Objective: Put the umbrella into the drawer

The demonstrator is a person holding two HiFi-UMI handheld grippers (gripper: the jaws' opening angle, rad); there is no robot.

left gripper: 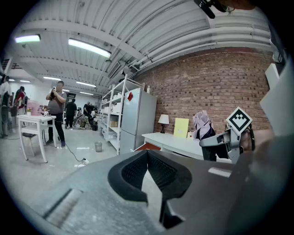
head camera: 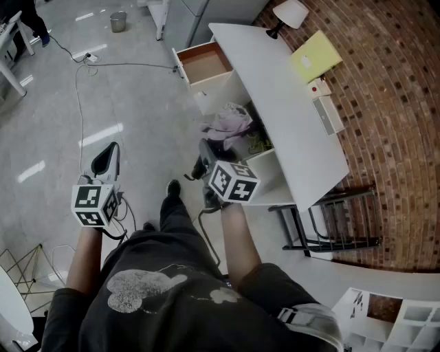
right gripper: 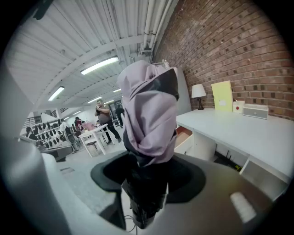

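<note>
A folded umbrella (head camera: 230, 127) of lilac and black cloth stands up out of my right gripper (head camera: 207, 163), which is shut on its black handle end. In the right gripper view the umbrella (right gripper: 149, 114) fills the middle, clamped between the dark pads (right gripper: 183, 181). The drawer (head camera: 203, 63) at the far end of the white desk (head camera: 289, 103) stands pulled open and shows a bare brown bottom, well beyond the umbrella. My left gripper (head camera: 106, 159) hangs at the left over the floor, shut and holding nothing. The left gripper view also shows the umbrella (left gripper: 202, 126).
On the desk are a lamp (head camera: 289, 14), a yellow folder (head camera: 316, 56), a small box (head camera: 317, 88) and a white device (head camera: 328, 113). A cable (head camera: 79, 103) crosses the floor and a bucket (head camera: 118, 20) stands far off. A black rack (head camera: 330, 227) leans by the brick wall.
</note>
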